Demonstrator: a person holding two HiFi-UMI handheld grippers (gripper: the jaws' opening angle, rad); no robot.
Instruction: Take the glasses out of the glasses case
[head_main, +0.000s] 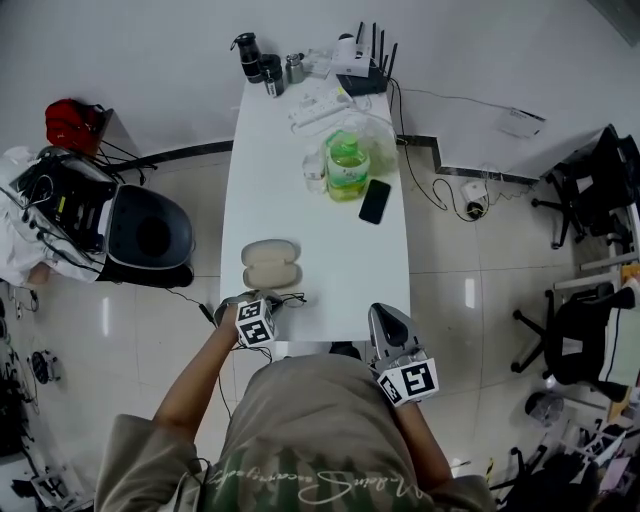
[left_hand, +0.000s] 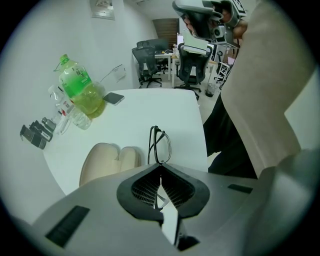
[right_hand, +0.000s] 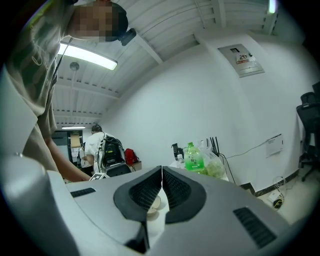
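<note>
Glasses case (head_main: 271, 263): lies open on the desk (head_main: 330, 240); it looks empty.
Glasses (left_hand: 159, 145): outside the case, just beside it on the person's side, standing up from the jaw tips.
Left gripper (left_hand: 160, 170): jaws clamped on the glasses.
Right gripper (right_hand: 161, 169): jaws together, holding nothing.
Progress: removal seems done; only setting down is left.

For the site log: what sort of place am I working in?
Probably an office or lab workroom: swivel office chairs, a router at the end of a long white table, and a tiled floor.
</note>
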